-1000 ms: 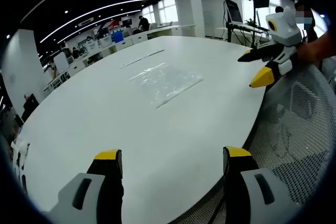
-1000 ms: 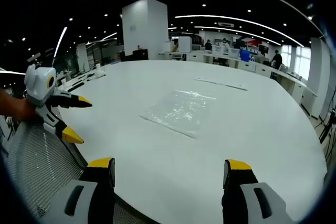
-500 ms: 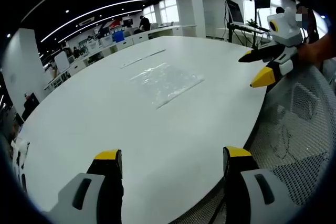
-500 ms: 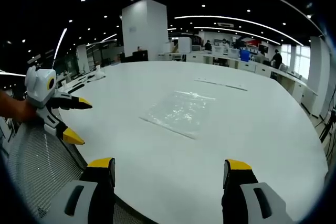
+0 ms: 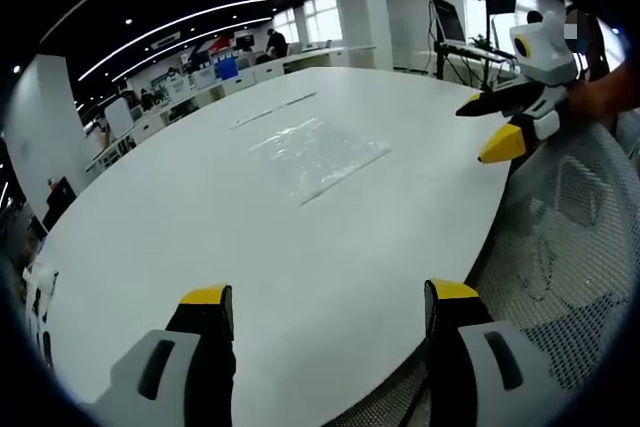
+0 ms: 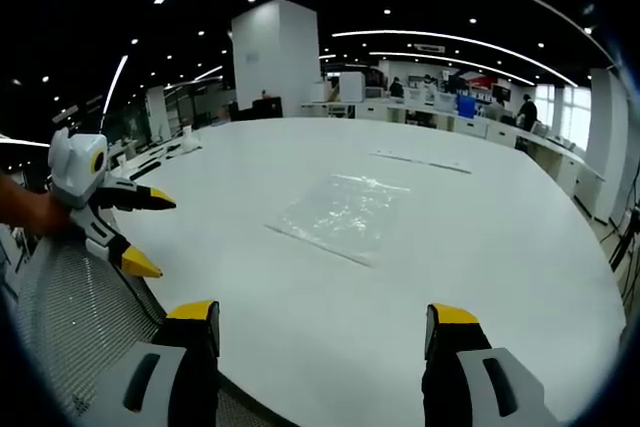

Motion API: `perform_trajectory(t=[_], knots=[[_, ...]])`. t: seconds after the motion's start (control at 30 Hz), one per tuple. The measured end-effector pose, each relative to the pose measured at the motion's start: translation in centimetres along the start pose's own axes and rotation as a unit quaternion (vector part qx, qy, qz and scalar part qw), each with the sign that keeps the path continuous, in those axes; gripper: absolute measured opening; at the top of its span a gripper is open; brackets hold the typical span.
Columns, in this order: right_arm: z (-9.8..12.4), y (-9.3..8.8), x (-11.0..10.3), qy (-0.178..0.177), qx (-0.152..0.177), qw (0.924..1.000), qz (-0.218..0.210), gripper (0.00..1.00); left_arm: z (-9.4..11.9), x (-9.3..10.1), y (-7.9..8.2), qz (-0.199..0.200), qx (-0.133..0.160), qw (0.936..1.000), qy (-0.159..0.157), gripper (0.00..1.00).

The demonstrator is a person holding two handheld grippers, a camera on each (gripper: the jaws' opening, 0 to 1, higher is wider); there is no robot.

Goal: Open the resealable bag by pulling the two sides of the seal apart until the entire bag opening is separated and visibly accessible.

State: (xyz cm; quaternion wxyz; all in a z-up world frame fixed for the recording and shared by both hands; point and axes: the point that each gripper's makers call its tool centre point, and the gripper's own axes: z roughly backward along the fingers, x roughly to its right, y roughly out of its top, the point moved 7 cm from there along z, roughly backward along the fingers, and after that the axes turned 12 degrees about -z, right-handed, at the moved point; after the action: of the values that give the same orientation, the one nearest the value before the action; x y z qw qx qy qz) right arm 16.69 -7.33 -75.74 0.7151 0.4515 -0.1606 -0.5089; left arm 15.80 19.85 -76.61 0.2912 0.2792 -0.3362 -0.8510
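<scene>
- The bag (image 5: 318, 157) (image 6: 345, 212), clear and flat, lay on the white table (image 5: 250, 247) (image 6: 480, 247), well apart from both grippers; whether its seal was shut could not be told.
- In the left gripper view it sat at about 12 o'clock from that view's jaws; in the right gripper view, at about 12 o'clock too, a little nearer.
- Beyond the bag a thin pale strip (image 5: 272, 111) (image 6: 420, 160) lay on the table, apart from it.
- The left gripper (image 5: 320, 312) hung over the near table edge, jaws spread wide, holding nothing; it also appeared in the right gripper view (image 6: 150, 235) at 9 o'clock, tips apart, a hand (image 6: 25, 209) behind it.
- The right gripper (image 6: 318, 317) likewise stood wide open and empty at the table edge; in the left gripper view it showed (image 5: 488, 127) at 2 o'clock, tips apart.
- A mesh chair (image 5: 560, 247) (image 6: 60, 317) stood at the table edge below the grippers.
- Desks, a column (image 6: 275, 57) and ceiling lights filled the office behind.
</scene>
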Motion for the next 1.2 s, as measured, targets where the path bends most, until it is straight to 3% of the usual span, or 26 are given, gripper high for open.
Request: perform_trajectory(t=[1.2], knots=[[0.14,0.91,-0.13,0.010,0.031,0.9994,-0.008,0.85,-0.07,0.28,0.04,-0.005,0.000,0.9999,-0.012,0.76]])
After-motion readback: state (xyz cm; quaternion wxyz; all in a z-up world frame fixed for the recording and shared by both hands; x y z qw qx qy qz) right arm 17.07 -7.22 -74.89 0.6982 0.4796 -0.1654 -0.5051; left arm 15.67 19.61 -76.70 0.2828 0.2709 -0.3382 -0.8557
